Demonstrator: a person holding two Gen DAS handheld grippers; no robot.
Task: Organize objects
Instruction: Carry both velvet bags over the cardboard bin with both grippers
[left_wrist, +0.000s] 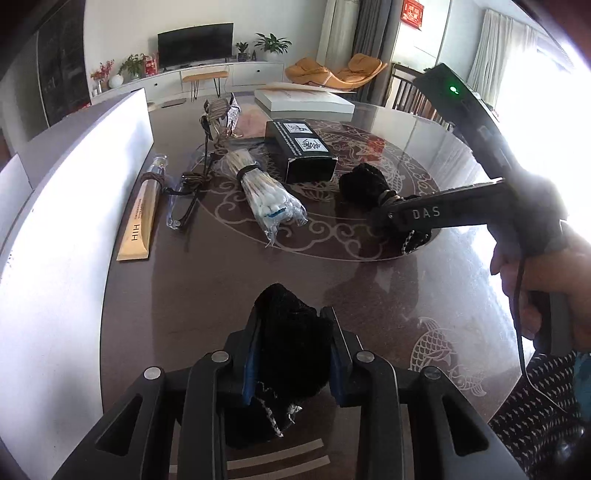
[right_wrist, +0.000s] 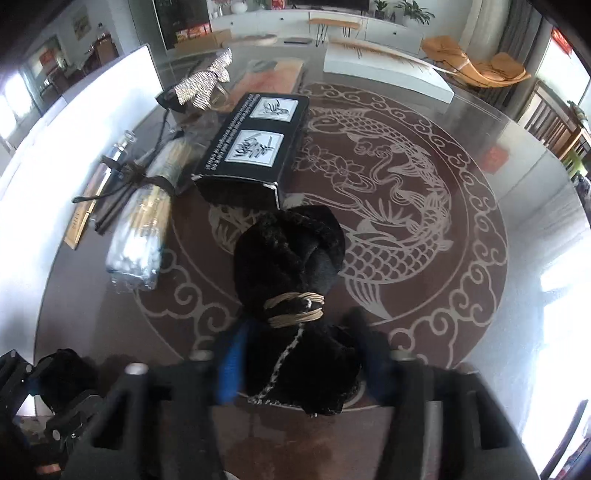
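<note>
We hold one black fleece bundle clamped in the left jaws; the tied bundle in our right jaws points toward twelve o'clock, at the black box.

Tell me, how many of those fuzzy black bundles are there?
2. One black bundle is clamped in the left gripper near the table's front edge. The other, tied with tan cord, sits in the right gripper mid-table. More could be hidden.

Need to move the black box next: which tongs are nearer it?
Right. The right tongs hold a black bundle just before the black box; the left tongs sit farther back.
</note>
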